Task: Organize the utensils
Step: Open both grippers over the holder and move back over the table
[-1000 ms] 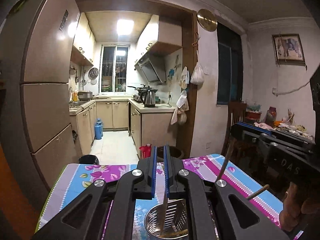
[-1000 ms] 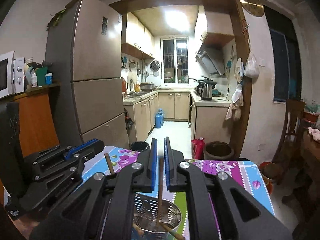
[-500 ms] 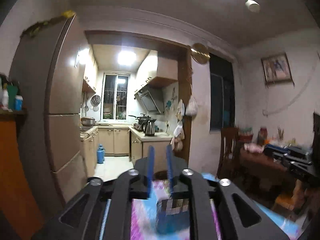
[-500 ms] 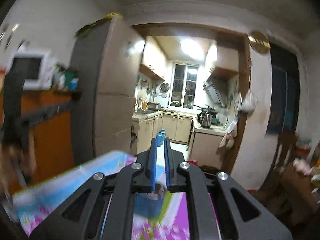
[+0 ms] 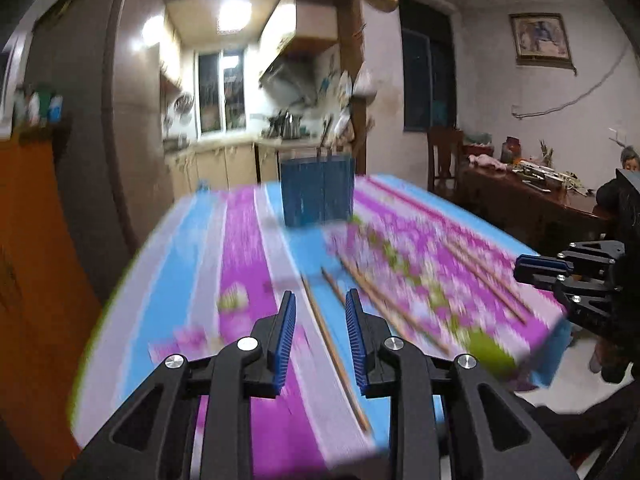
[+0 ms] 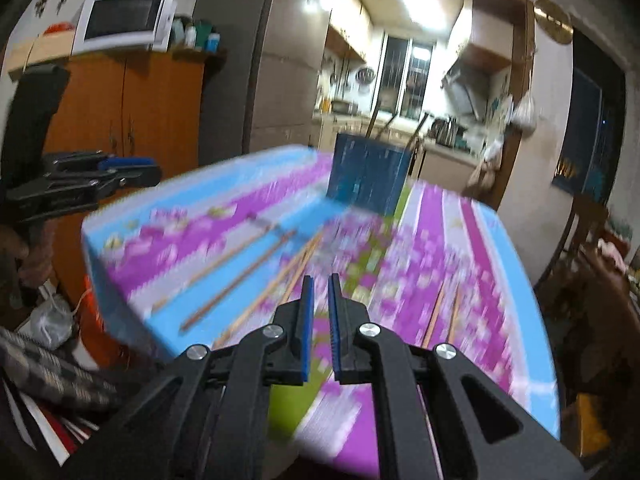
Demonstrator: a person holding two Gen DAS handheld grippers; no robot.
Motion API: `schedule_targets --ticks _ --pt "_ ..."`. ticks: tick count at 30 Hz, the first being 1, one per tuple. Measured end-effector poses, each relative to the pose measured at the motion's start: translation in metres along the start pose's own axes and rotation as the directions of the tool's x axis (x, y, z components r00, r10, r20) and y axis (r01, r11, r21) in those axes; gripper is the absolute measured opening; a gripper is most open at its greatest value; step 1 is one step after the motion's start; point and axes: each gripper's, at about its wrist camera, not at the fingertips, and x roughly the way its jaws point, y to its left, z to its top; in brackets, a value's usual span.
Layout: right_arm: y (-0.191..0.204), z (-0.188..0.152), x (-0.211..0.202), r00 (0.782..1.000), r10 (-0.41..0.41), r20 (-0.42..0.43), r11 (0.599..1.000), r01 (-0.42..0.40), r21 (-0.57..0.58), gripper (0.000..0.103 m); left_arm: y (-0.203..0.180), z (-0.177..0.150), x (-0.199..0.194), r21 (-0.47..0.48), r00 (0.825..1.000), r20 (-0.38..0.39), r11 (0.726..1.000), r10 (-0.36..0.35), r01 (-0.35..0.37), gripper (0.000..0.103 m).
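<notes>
Chopsticks scattered on the floral desk [image 5: 244, 248], both views blurred.
Left tongs [image 5: 320, 332] gape wide over one chopstick [image 5: 334, 354]; right tongs [image 6: 319, 322] stand narrow, empty. Blue holder [image 5: 318, 190] sits at twelve o'clock.

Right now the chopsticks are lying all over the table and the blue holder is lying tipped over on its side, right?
Not quite. The chopsticks do lie scattered on the table, but the blue holder stands upright at the far end, with sticks poking out of its top. The left wrist view shows it, and the right wrist view agrees.
</notes>
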Motion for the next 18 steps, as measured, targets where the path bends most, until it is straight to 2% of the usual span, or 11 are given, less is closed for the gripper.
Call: schedule_targets --ticks 6,9,14,18 --pt "0.019 -0.035 0.01 1.0 0.02 -0.009 1.0 -0.02 -0.006 0.006 -0.033 -0.056 -0.01 0.071 0.999 -0.011 0.996 0.051 -0.05 0.027" --pt "0.03 -0.041 0.015 0.998 0.066 -0.011 0.998 -0.066 0.001 0.006 -0.045 -0.061 -0.005 0.074 0.999 -0.031 0.997 0.025 -0.023 0.027" --pt "0.037 -0.04 0.032 0.999 0.044 -0.016 0.999 -0.044 0.004 0.006 -0.036 -0.067 -0.002 0.027 0.996 -0.036 0.996 0.087 -0.086 0.027" --pt "0.038 -0.042 0.051 0.998 0.022 -0.053 1.0 -0.022 0.016 0.008 -0.035 -0.074 0.004 0.026 0.994 -0.066 0.996 0.09 -0.089 0.027"
